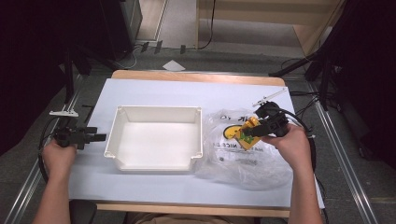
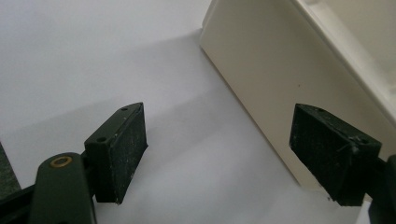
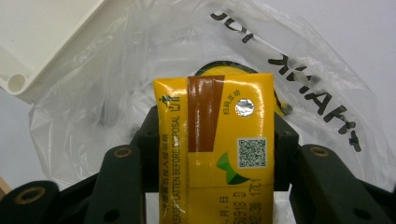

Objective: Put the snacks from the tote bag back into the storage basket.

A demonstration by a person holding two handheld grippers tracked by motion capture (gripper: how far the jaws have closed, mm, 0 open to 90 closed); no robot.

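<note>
Yellow drink carton (image 3: 215,149) clamped across its width in right gripper (image 1: 256,131), held above plastic bag (image 1: 243,158), long axis along the jaws; white bin (image 1: 156,161) just to its left; left gripper (image 1: 95,137) gaping, empty, beside bin's far wall.
</note>
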